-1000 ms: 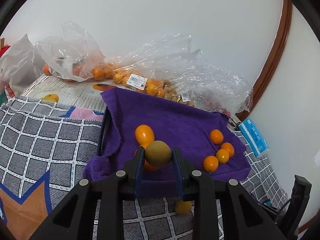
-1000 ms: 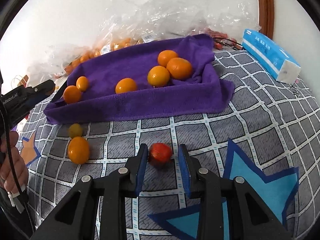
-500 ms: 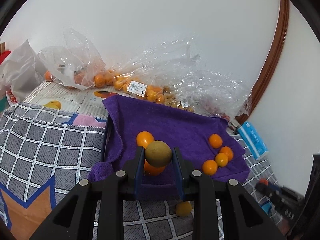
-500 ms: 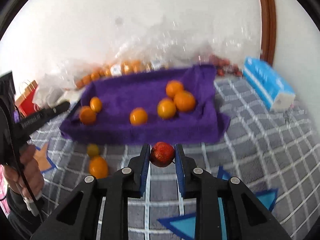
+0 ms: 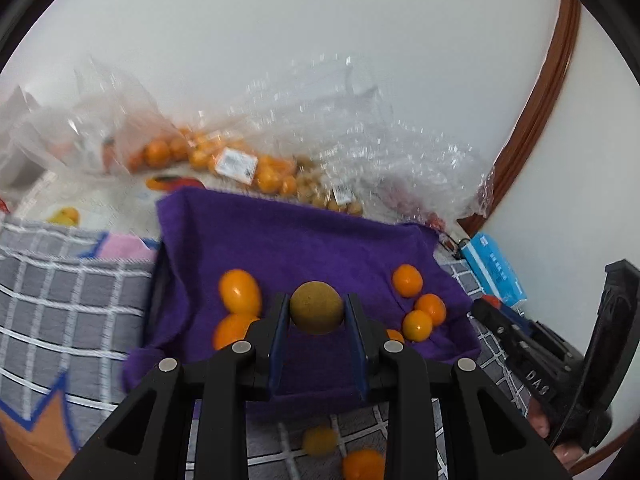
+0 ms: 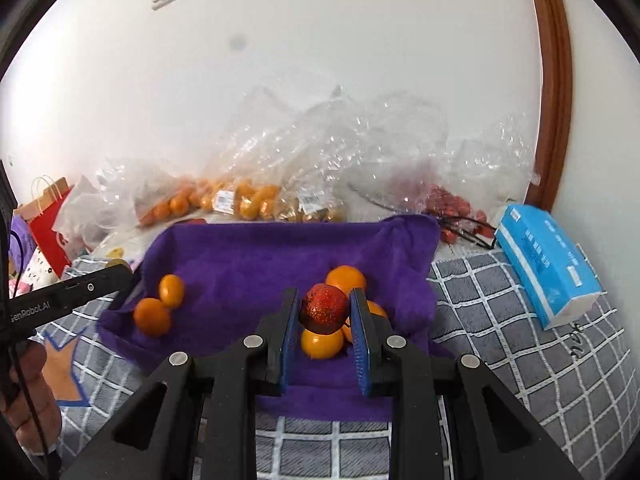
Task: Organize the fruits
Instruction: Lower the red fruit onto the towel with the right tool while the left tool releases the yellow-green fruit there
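Observation:
My left gripper (image 5: 317, 312) is shut on a round brownish-green fruit (image 5: 316, 307) and holds it over the near edge of the purple towel (image 5: 304, 240). My right gripper (image 6: 324, 312) is shut on a small red fruit (image 6: 323, 307), held above the purple towel (image 6: 280, 252) over a cluster of oranges (image 6: 322, 344). Two oranges (image 5: 239, 292) lie at the towel's left, three (image 5: 418, 322) at its right. Two loose fruits (image 5: 320, 440) lie on the grid blanket below the left gripper.
Clear plastic bags of oranges and small fruit (image 6: 248, 200) line the wall behind the towel. A blue tissue pack (image 6: 548, 268) lies at the right. A grey grid blanket (image 6: 520, 360) covers the surface. A red paper bag (image 6: 44, 216) stands far left.
My right gripper has lifted the red fruit off the blanket and carried it forward over the towel. My left gripper has moved forward over the towel's edge, still holding its fruit.

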A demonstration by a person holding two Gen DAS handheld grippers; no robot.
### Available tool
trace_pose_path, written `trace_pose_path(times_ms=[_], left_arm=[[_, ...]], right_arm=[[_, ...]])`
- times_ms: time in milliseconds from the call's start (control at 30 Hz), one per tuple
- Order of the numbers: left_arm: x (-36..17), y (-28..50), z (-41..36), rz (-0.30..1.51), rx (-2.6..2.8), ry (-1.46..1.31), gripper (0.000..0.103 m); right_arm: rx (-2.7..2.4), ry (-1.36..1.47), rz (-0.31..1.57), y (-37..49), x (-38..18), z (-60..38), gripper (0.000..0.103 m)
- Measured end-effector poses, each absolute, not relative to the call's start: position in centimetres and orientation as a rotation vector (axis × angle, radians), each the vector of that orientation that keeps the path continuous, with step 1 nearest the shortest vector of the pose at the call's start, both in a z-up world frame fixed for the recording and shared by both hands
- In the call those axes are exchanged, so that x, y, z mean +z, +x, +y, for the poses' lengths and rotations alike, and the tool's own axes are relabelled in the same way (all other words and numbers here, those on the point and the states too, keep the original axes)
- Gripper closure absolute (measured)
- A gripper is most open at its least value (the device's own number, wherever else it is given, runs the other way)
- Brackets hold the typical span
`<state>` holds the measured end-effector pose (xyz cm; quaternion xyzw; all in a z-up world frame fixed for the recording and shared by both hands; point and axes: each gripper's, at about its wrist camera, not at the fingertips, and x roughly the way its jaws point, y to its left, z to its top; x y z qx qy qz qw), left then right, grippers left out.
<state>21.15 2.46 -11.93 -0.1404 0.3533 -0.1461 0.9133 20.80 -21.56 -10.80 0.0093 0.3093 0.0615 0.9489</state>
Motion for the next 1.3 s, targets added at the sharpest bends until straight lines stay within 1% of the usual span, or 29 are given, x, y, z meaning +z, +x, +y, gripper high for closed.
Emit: trace_pose_path(times_ms=[133, 300, 633, 933, 1100, 1233, 1300], left_arm=[[-13.8, 21.3, 0.9, 0.74, -0.296, -0.238, 0.077], [-14.2, 21.4, -0.1, 0.751, -0.309, -0.183, 0.077], [-15.8, 22.6, 0.2, 0.827, -0.338, -0.238, 0.077], [-15.8, 22.5, 0.0, 0.836, -0.335, -0.229, 0.077], [-15.7, 22.5, -0.1, 0.832, -0.339, -0.22, 0.077], [-15.8, 22.4, -0.3, 0.825, -0.329, -0.2, 0.077], [-15.8, 22.3, -0.4, 0.824, -0.328, -0.194, 0.077]], right_arm=[[0.12, 0.034, 0.684, 21.5, -12.9, -22.8, 0.078], [0.105, 0.043, 0.715, 22.2, -13.8, -23.3, 0.078], [0.131, 0.058, 0.8, 23.2, -15.8, -23.2, 0.078], [0.129, 0.046, 0.797, 23.1, -16.0, -23.1, 0.077], [0.13, 0.028, 0.78, 22.9, -15.8, -22.7, 0.067], [0.133, 0.037, 0.766, 22.7, -15.6, -22.7, 0.064], [0.133, 0.047, 0.755, 22.6, -15.5, -22.8, 0.057]])
